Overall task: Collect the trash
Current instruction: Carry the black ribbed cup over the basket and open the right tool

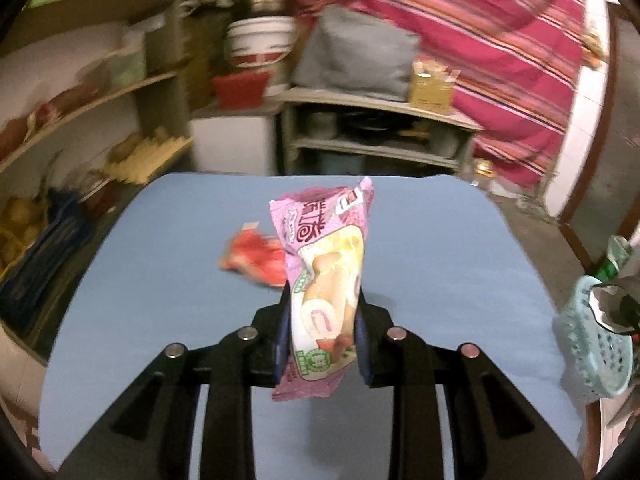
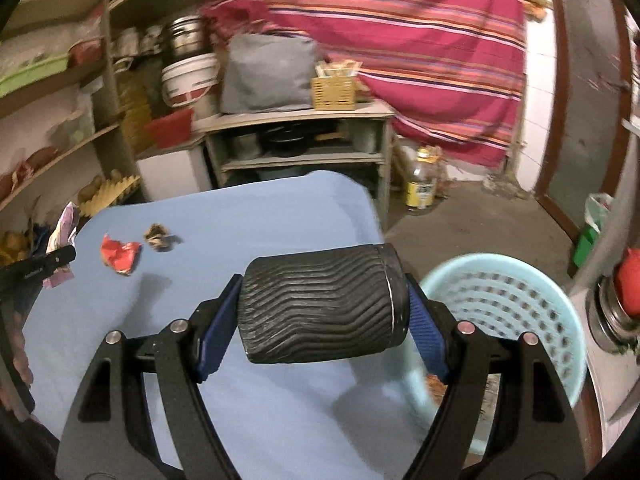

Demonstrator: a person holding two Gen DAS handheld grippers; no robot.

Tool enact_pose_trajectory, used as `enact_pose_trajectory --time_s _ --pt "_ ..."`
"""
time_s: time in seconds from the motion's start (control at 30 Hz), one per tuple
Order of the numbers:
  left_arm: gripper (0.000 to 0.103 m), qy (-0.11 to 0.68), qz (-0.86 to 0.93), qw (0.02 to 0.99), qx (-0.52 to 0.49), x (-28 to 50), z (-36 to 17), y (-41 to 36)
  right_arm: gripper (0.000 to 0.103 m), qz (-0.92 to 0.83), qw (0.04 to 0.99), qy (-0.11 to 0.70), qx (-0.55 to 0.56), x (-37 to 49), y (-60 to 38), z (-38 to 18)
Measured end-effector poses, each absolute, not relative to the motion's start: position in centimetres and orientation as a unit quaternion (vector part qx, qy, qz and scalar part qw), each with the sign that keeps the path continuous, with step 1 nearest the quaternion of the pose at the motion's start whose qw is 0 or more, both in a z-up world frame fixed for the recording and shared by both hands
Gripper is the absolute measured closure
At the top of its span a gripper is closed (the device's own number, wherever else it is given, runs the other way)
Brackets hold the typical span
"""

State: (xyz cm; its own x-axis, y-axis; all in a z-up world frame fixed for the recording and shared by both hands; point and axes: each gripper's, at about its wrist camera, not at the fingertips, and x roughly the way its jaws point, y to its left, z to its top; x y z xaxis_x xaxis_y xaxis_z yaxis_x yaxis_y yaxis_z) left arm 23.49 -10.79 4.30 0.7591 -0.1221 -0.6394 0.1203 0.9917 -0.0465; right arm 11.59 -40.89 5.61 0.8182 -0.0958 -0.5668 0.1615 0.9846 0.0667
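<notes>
My left gripper [image 1: 322,320] is shut on a pink snack wrapper [image 1: 326,264], held upright above the blue table [image 1: 440,280]. A red crumpled wrapper [image 1: 256,260] lies on the table behind it; it also shows in the right wrist view [image 2: 120,254], beside a small brown crumpled scrap [image 2: 159,237]. My right gripper [image 2: 320,312] is shut on a black ribbed paper cup [image 2: 320,304], held on its side above the table's right edge. A light blue perforated basket [image 2: 500,320] stands just right of the cup; it also shows at the right edge of the left wrist view [image 1: 592,344].
Shelves with clutter [image 2: 60,140] stand left of the table. A low shelf unit [image 2: 304,140] with a grey bag stands behind it. A striped pink cloth [image 2: 400,40] hangs at the back. A jar [image 2: 420,184] stands on the floor at the right.
</notes>
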Motion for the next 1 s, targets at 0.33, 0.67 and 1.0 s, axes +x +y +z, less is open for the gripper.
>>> enact_pose_trajectory --time_s 0.33,0.67,1.0 --pt "0.076 0.344 -0.170 0.923 0.028 21.9 2.5 -25.5 0.027 -0.151 0.939 0.295 0.090 5.9 -51.2 4.4" --pt "0.076 0.361 -0.268 0.891 0.060 19.9 -0.5 -38.5 0.027 -0.216 0.923 0.284 0.144 2.5 -58.6 3.4" --pt "0.072 0.367 -0.316 0.871 0.084 19.2 -1.7 -47.0 0.027 -0.238 0.914 0.276 0.181 1.2 -61.7 3.1"
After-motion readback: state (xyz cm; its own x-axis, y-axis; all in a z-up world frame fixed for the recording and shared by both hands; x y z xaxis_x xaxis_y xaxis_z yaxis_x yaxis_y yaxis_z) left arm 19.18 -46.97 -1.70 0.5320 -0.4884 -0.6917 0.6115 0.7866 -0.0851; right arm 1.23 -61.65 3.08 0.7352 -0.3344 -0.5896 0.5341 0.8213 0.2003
